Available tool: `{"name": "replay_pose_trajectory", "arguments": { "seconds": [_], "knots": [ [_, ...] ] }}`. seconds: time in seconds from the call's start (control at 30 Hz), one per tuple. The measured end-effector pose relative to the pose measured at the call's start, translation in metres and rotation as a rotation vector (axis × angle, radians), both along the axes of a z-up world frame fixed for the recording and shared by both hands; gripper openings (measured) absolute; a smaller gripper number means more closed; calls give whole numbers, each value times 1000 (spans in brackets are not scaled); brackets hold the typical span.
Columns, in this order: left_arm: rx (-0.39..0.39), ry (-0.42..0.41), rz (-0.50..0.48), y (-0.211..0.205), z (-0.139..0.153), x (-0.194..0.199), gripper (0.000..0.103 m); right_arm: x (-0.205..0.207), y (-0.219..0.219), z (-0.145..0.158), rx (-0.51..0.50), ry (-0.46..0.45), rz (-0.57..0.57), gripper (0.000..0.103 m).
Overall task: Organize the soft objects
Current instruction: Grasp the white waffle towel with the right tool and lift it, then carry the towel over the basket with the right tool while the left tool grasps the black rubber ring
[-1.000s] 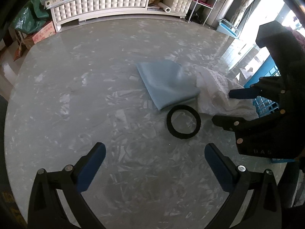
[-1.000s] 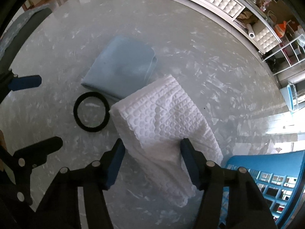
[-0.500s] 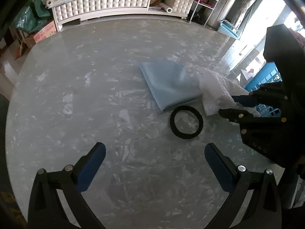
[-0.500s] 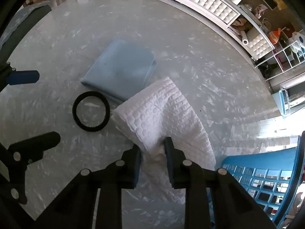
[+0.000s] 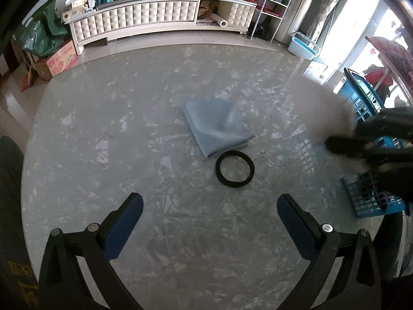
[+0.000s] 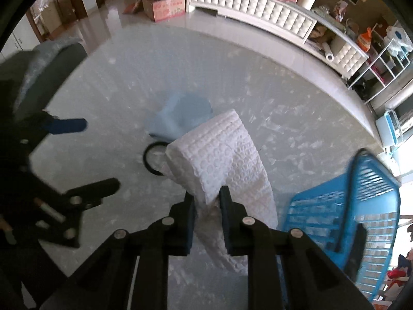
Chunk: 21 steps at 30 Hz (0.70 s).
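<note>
Grey marbled bench (image 5: 108, 134), glossy. Pale tiled floor (image 5: 180, 38) beyond it. Long low cabinet (image 5: 160, 18) with cream tufted front along the far wall, clutter on top. White wire rack (image 5: 273, 7) at its right. Bright daylight from the window (image 5: 361, 25), right side.

A round grey marbled bench (image 5: 108, 134) carries a folded blue cloth (image 5: 215, 126) with a black ring (image 5: 235, 168) just beside it.
</note>
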<state>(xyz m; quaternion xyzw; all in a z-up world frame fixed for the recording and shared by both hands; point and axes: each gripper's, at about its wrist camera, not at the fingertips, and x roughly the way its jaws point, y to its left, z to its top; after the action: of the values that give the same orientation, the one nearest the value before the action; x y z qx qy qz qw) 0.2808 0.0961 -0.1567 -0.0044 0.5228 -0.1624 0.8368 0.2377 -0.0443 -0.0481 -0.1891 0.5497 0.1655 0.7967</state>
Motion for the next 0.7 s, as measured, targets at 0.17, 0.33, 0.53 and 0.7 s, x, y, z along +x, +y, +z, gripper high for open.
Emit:
{"name": "replay_pose_trajectory", "arguments": {
  "seconds": [0.17,0.33,0.53,0.7],
  "knots": [
    [25,-2,-12,-10,3,1,103,-16,-13,48,46,-61,12,17],
    [51,-4,-27,-22,6,-1,103,-31,-49,93,87,-119,4,17],
    [90,-6,-34,-33,4,6,103,-62,-90,131,53,-220,-23,16],
    [123,11,-38,-43,-8,18,103,-71,-129,134,12,-237,-90,16]
  ]
}}
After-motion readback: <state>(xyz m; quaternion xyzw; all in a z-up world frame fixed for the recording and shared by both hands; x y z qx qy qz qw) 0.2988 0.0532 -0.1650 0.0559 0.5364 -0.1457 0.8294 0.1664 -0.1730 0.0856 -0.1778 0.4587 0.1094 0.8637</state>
